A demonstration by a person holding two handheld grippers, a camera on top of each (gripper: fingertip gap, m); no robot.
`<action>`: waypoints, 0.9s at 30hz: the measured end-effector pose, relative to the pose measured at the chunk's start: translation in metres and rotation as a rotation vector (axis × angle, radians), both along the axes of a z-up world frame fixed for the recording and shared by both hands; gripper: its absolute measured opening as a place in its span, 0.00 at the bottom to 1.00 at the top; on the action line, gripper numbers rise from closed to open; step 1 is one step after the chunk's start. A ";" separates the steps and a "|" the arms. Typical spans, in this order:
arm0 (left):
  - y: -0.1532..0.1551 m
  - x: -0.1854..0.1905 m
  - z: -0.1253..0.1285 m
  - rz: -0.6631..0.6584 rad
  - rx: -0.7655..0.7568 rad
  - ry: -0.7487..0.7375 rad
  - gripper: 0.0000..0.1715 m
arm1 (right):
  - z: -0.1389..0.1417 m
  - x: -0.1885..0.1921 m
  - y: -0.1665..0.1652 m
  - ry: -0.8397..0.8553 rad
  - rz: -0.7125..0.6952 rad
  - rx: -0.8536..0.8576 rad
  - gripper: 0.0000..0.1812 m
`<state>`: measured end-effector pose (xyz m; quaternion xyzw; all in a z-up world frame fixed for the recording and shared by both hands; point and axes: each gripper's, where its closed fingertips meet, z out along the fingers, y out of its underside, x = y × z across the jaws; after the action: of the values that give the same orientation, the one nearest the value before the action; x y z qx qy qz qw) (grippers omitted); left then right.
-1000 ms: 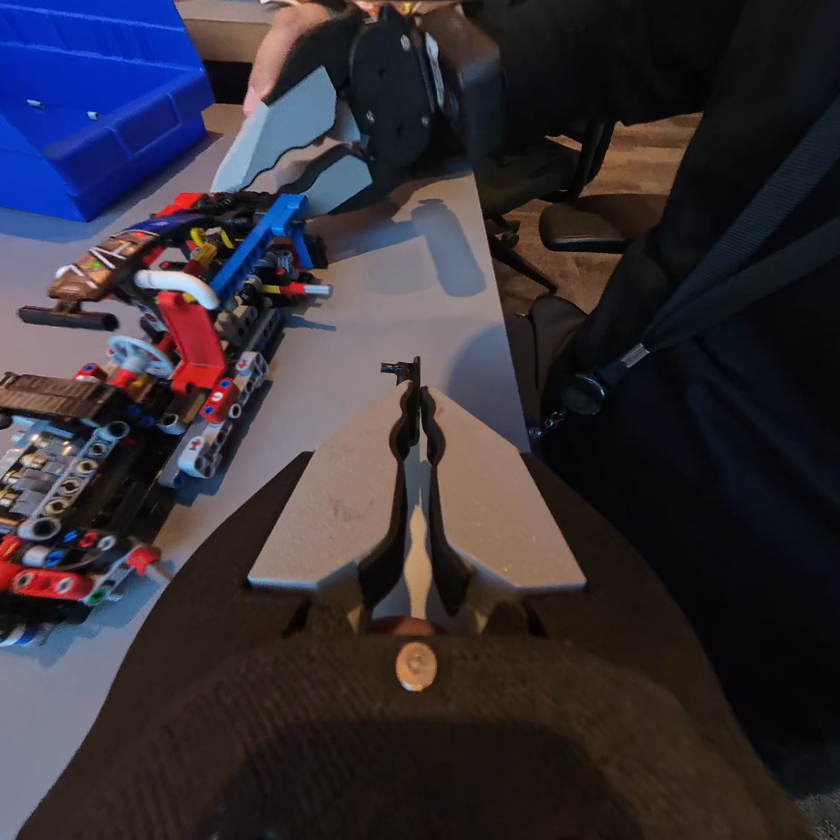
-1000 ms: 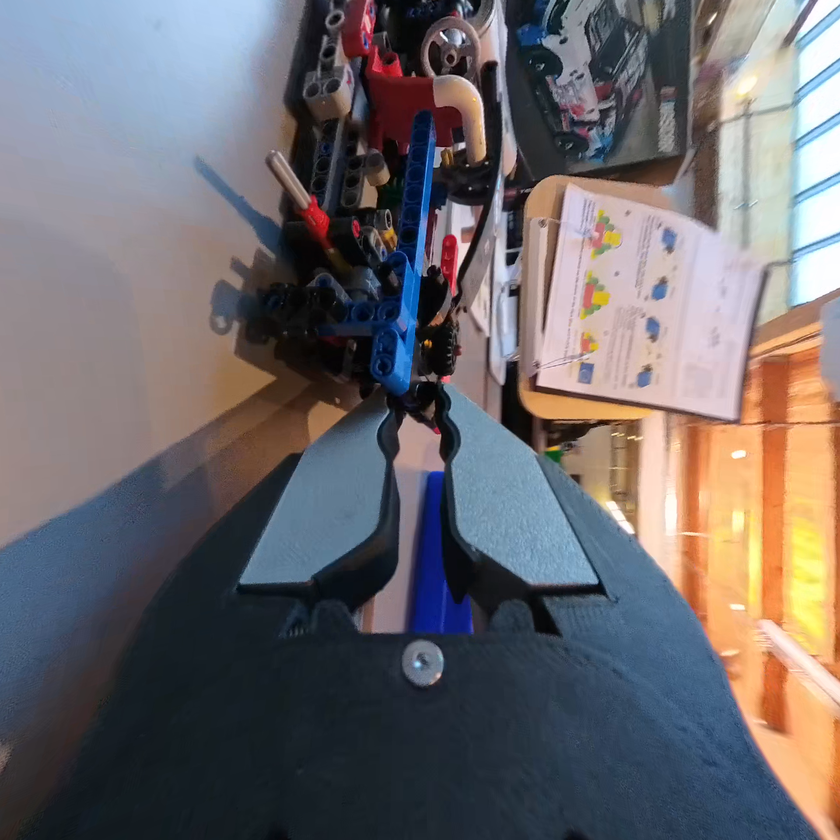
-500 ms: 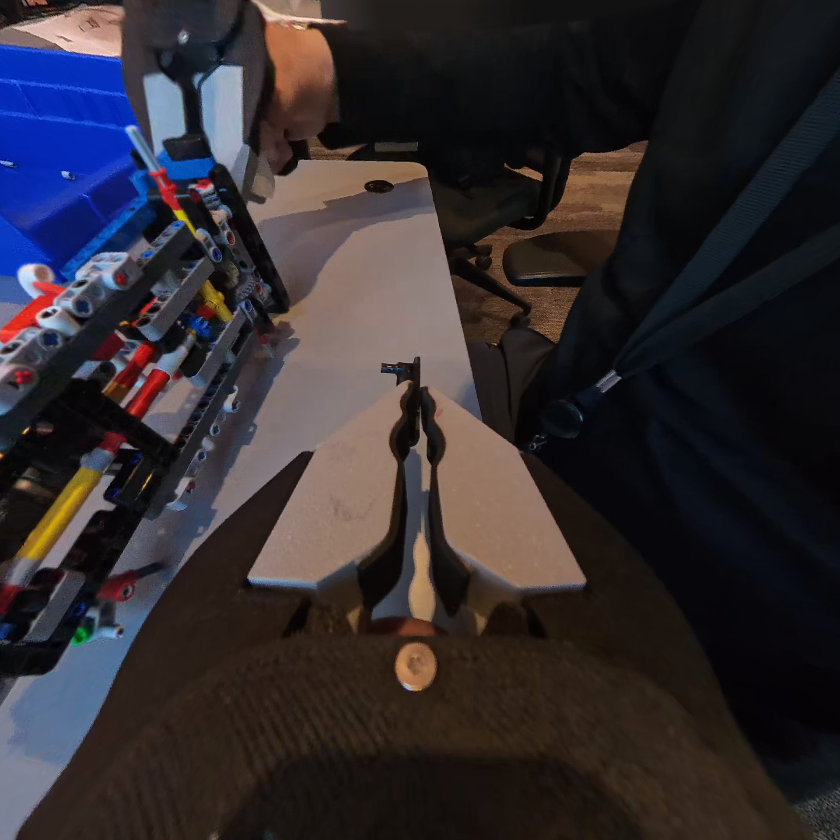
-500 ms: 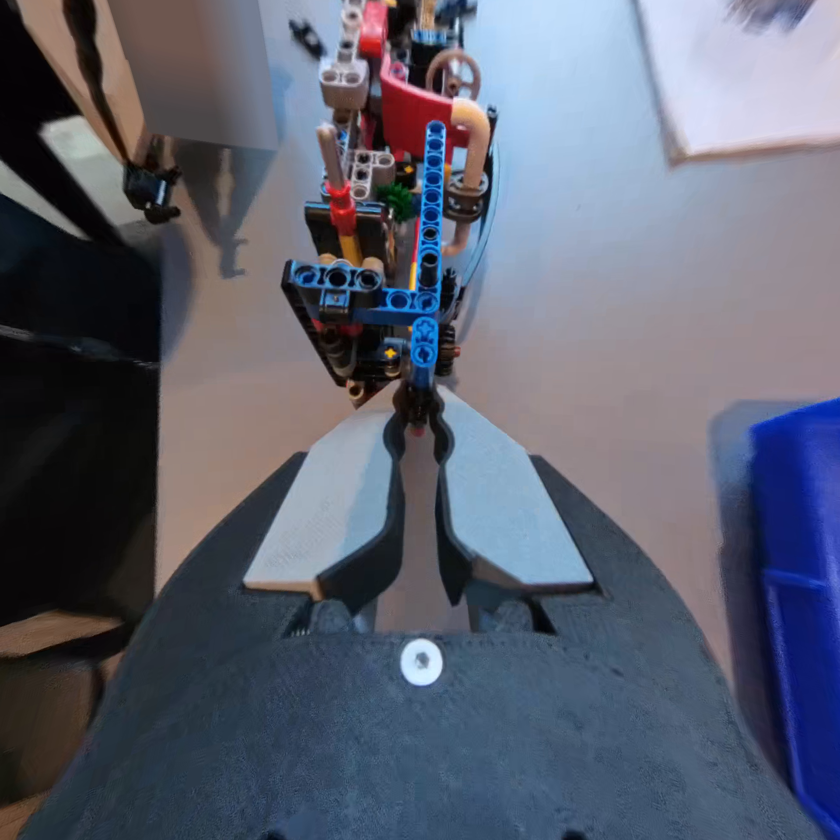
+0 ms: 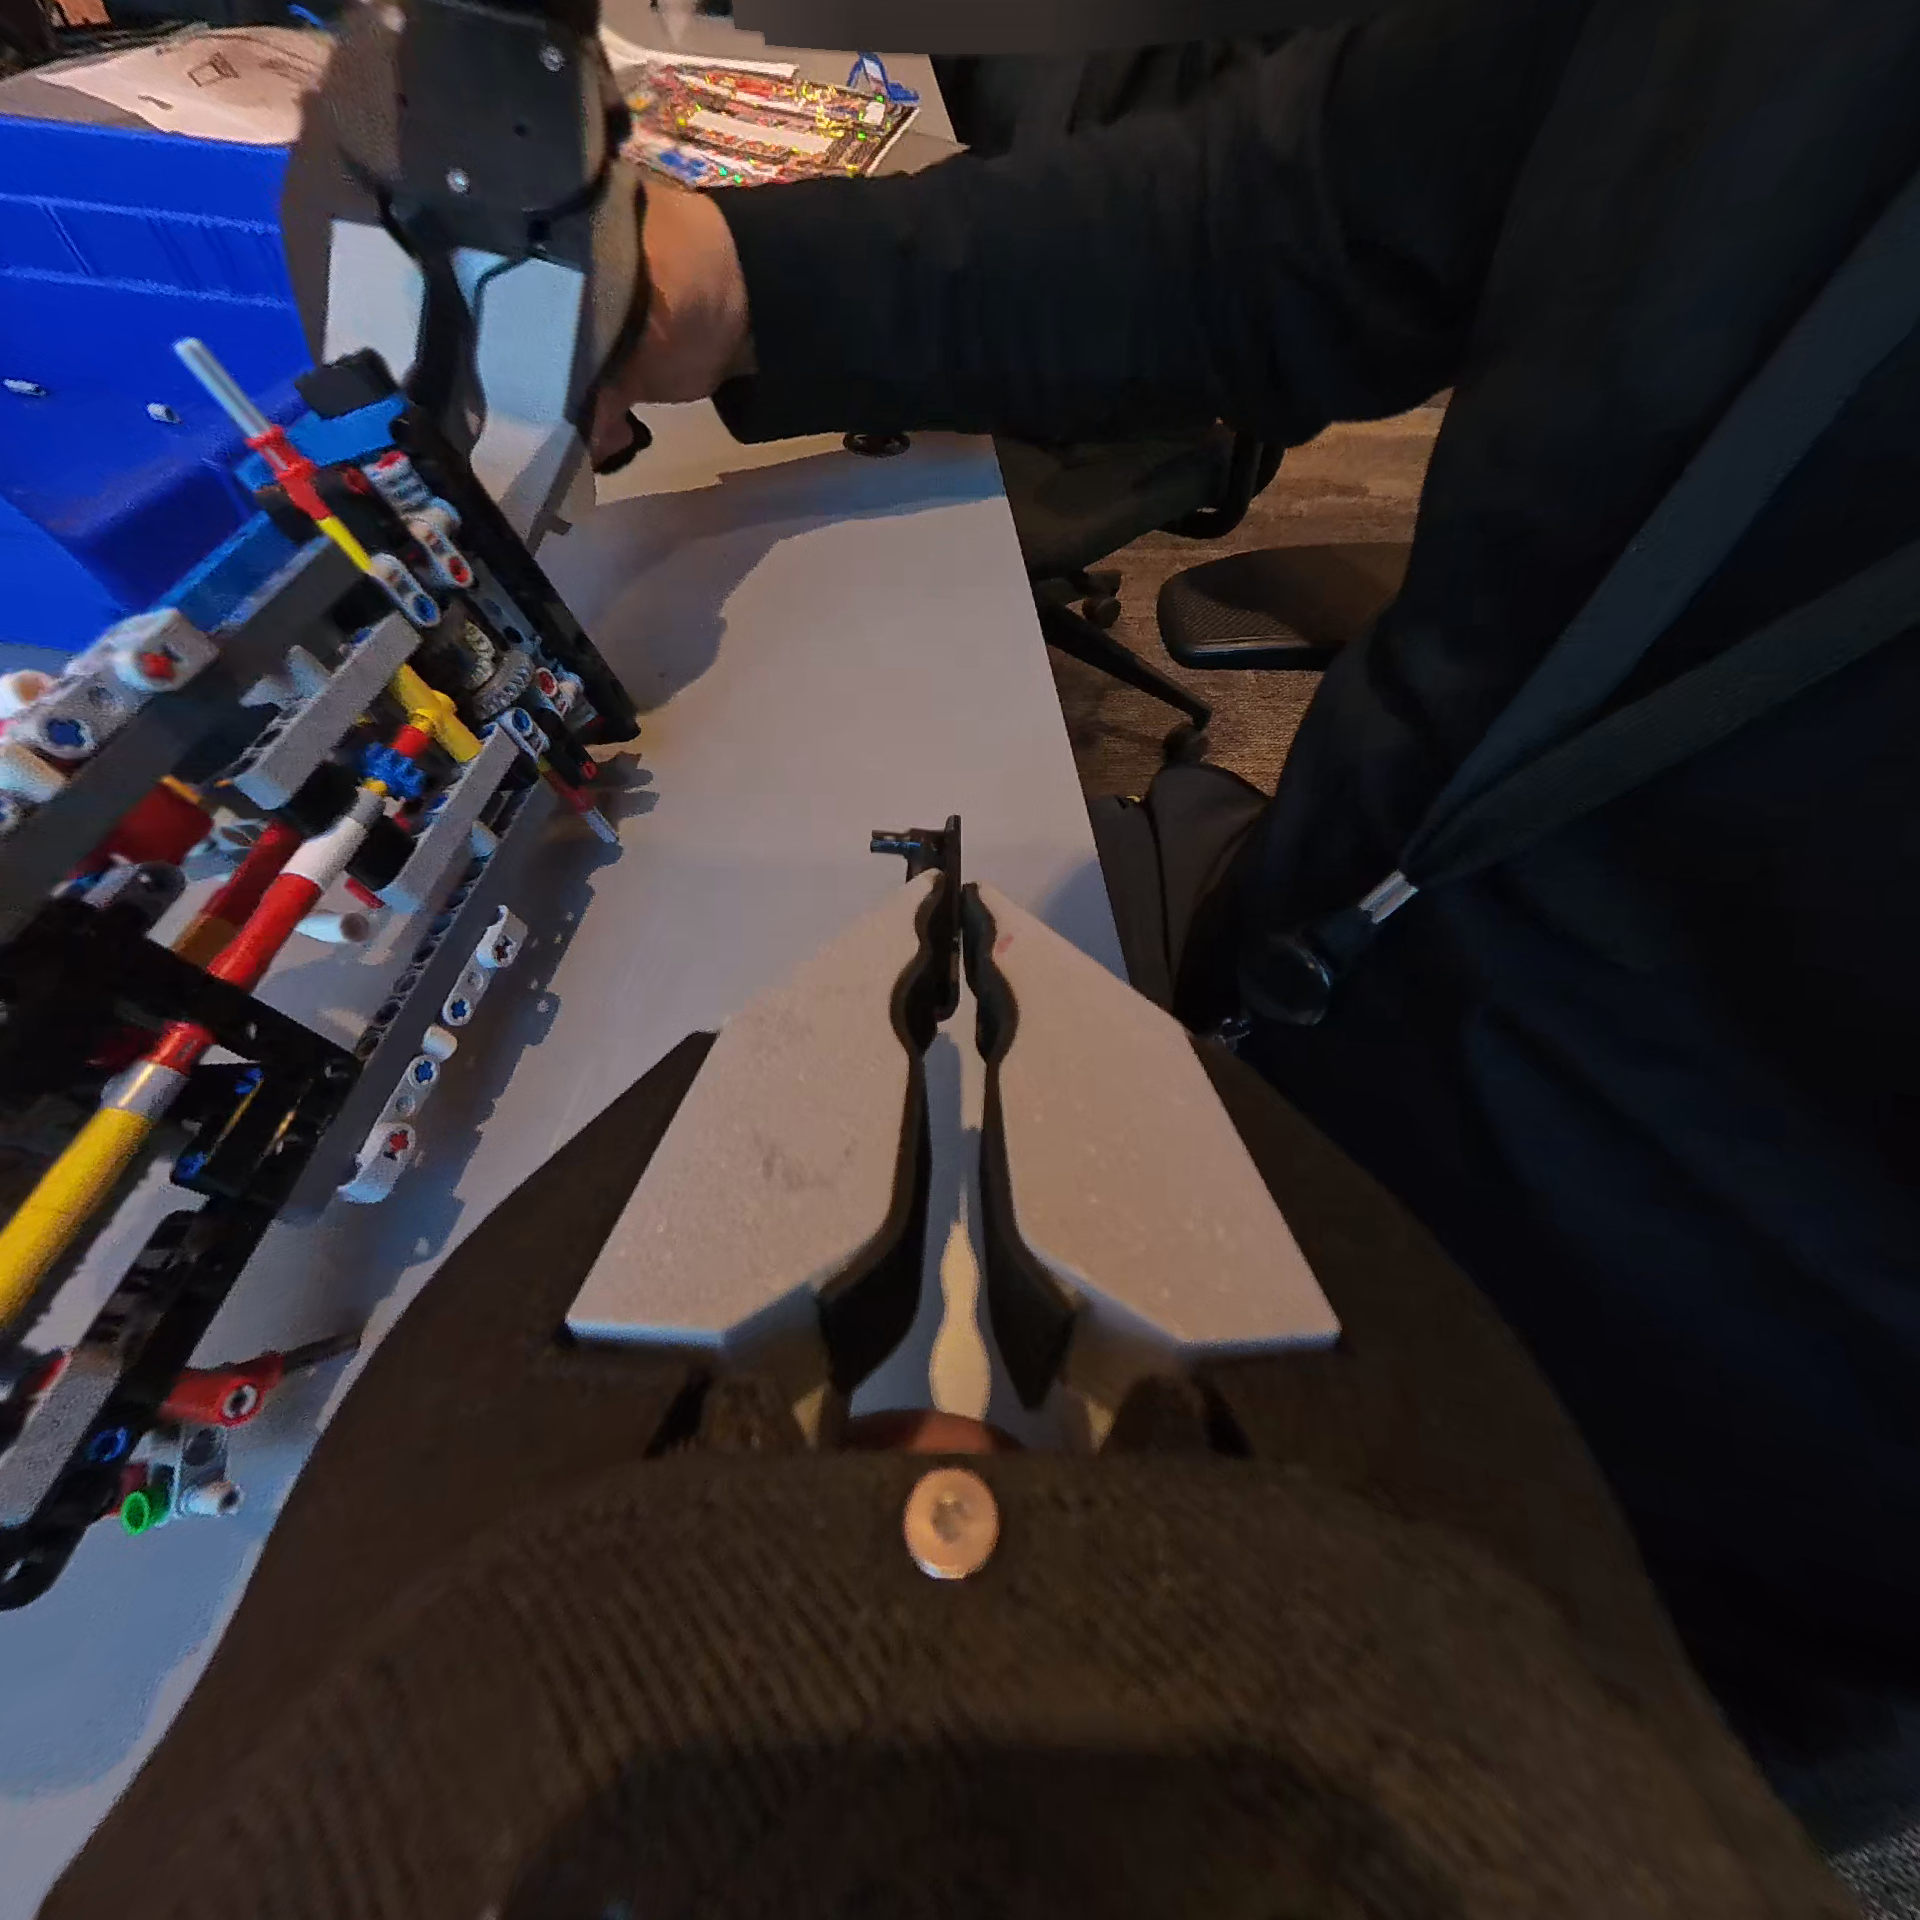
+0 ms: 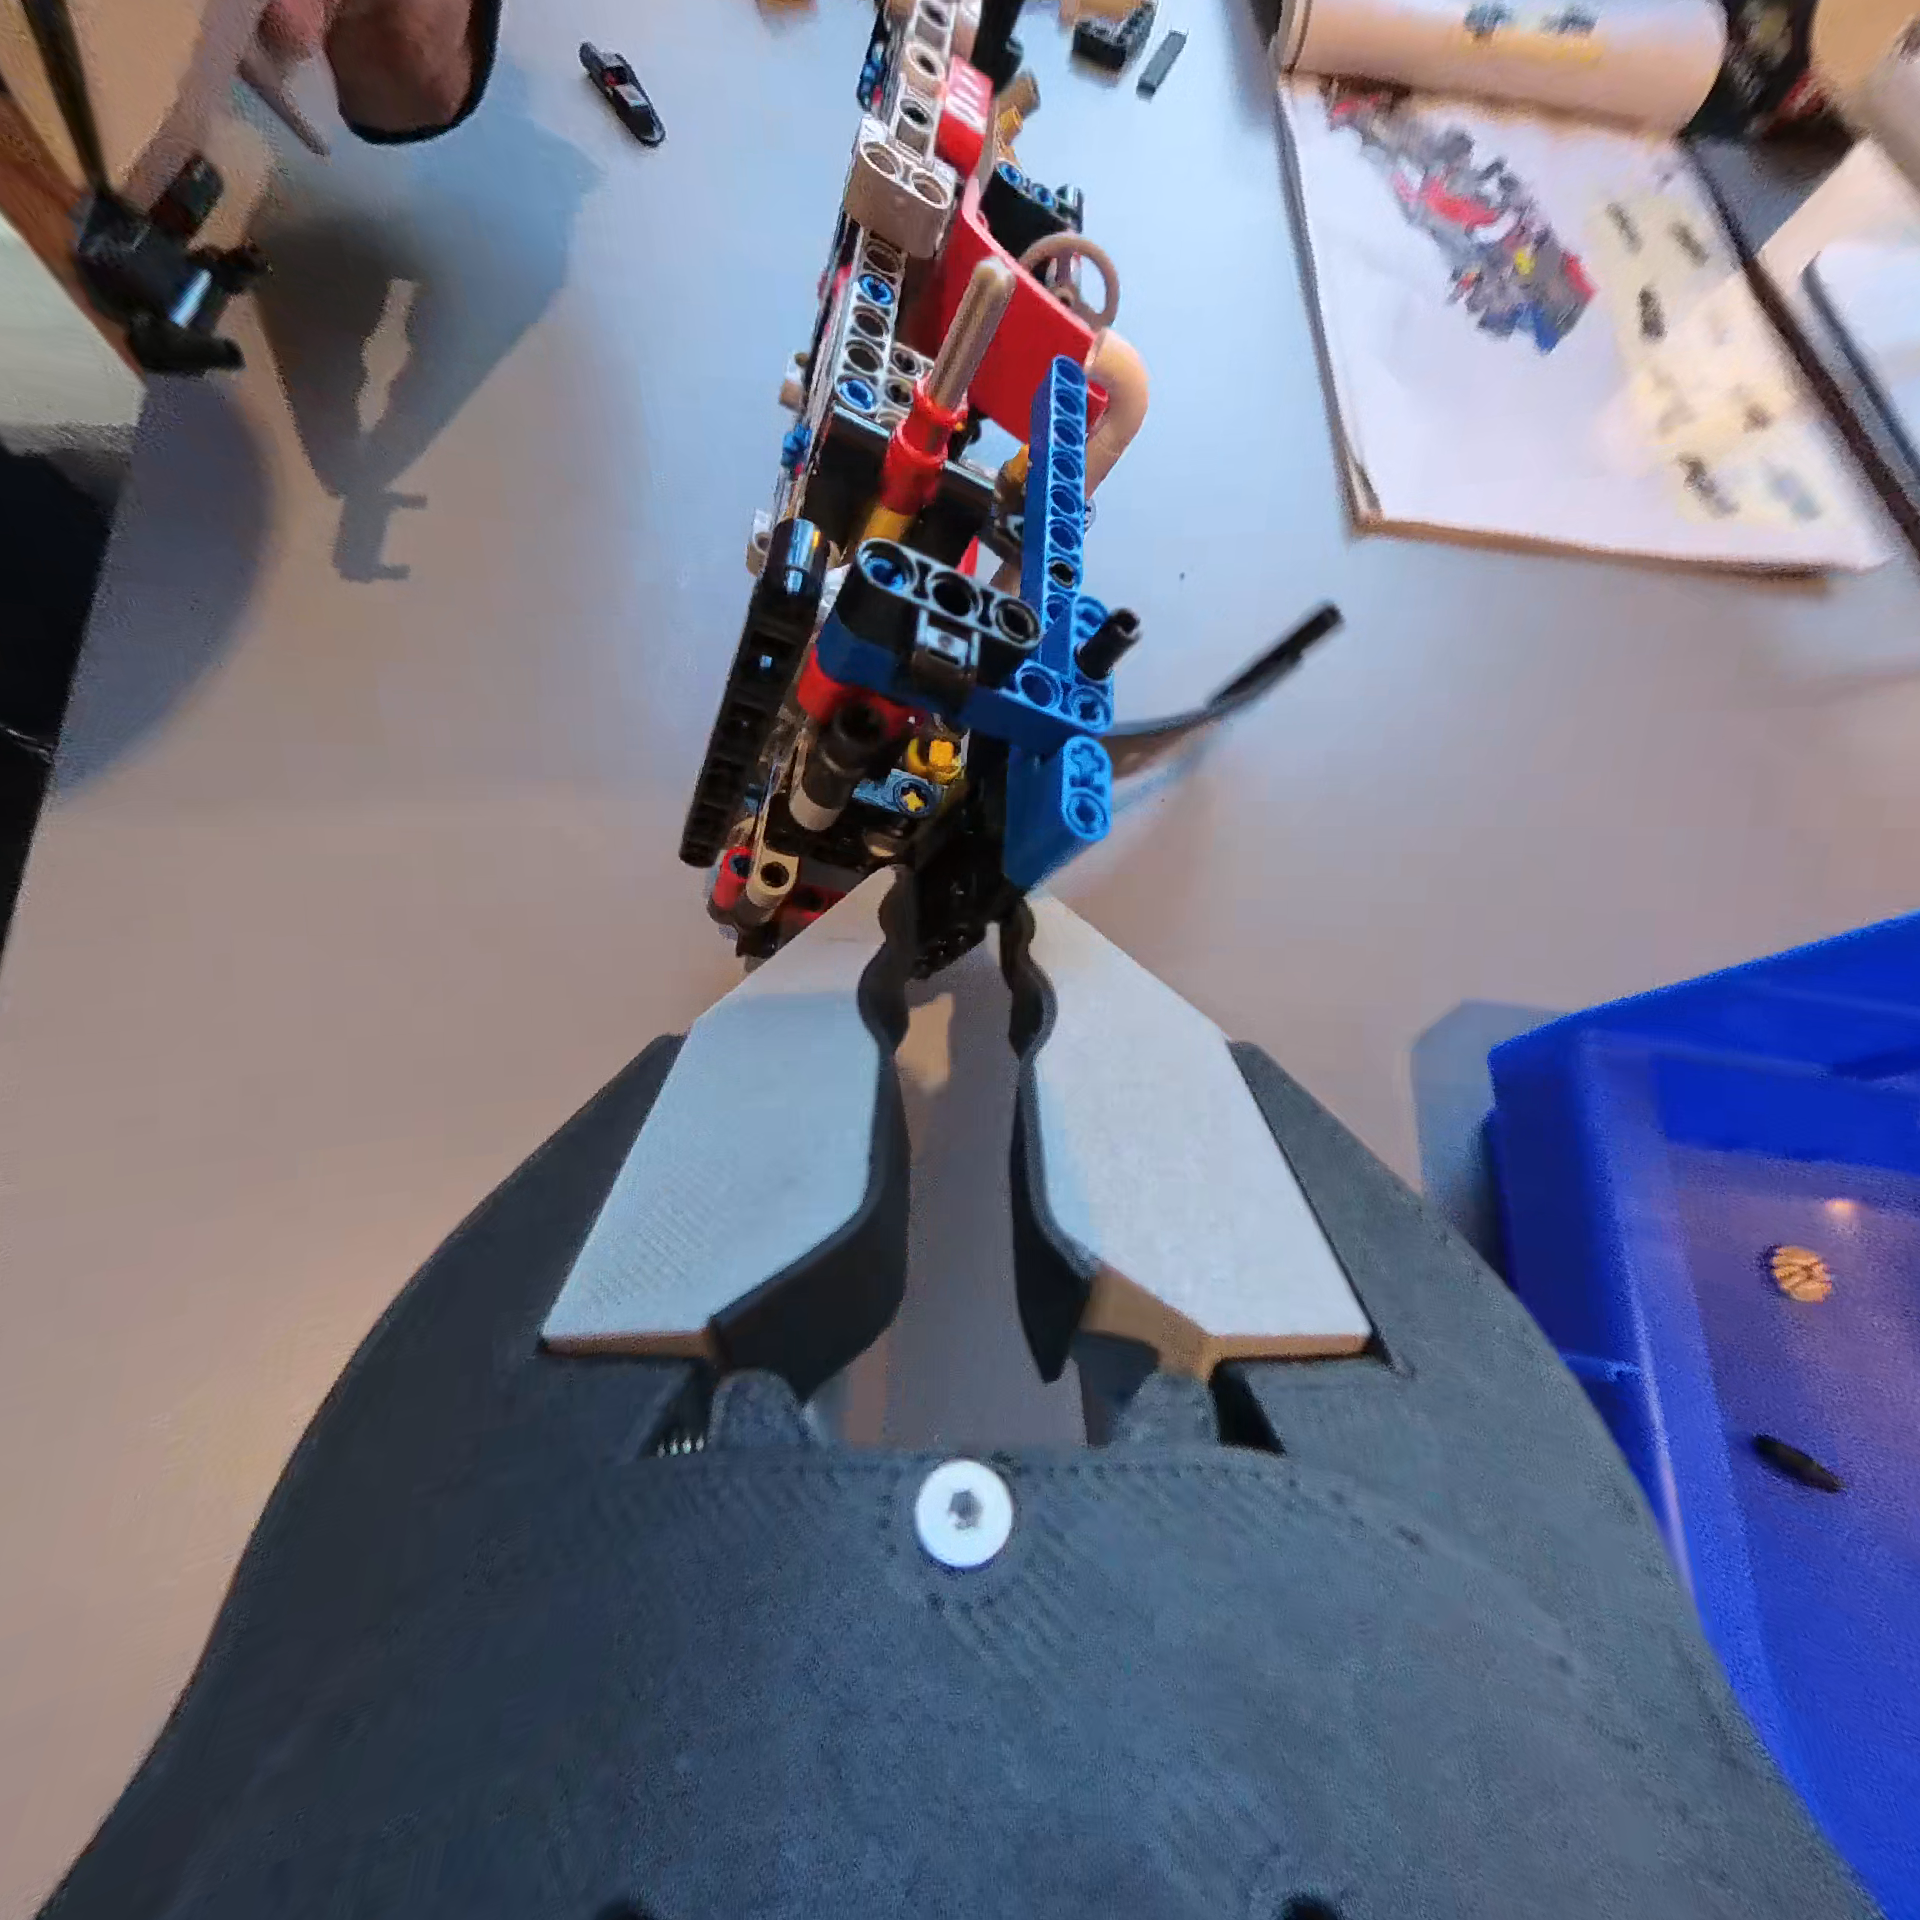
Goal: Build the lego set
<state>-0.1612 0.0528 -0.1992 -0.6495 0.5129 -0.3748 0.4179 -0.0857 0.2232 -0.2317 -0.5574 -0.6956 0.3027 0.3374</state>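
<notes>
The half-built lego car chassis [image 5: 312,790] stands tipped on its long side on the grey table [image 5: 831,644]. It has black and grey beams, red and yellow axles and a blue L-beam. My right gripper [image 6: 951,920] is shut on the black end of the chassis [image 6: 935,468], just below the blue L-beam [image 6: 1060,582]. In the left wrist view it [image 5: 468,395] comes down from above onto the far end. My left gripper [image 5: 951,894] is shut on a small black lego piece [image 5: 920,844], held above the table to the right of the chassis.
A blue bin [image 5: 125,312] stands behind the chassis and shows at the right [image 6: 1714,1247]. An open instruction booklet [image 6: 1558,364] lies beyond. Loose black pieces [image 6: 623,88] lie at the far end. The table edge [image 5: 1049,675], a chair [image 5: 1247,613] and a person's dark clothing are right. The left gripper's tips are roughly 20 centimeters from the right gripper's.
The chassis lay flat on the table and now stands tipped up on its side, turned by my right gripper. My left gripper has kept still with the black piece.
</notes>
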 end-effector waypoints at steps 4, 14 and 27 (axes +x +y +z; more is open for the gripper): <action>0.010 0.000 -0.002 0.039 -0.030 0.011 0.00 | -0.006 0.001 -0.007 -0.004 0.016 -0.134 0.07; 0.007 0.000 -0.011 0.037 -0.053 0.030 0.00 | -0.006 0.000 -0.022 0.011 -0.073 -0.202 0.06; -0.004 -0.049 0.002 0.177 -0.092 -0.041 0.00 | 0.018 -0.019 -0.132 0.132 0.067 -0.108 0.16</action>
<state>-0.2103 0.0490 -0.1971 -0.7030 0.4271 -0.3726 0.4296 -0.1043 0.0916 -0.2137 -0.5303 -0.6727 0.3867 0.3417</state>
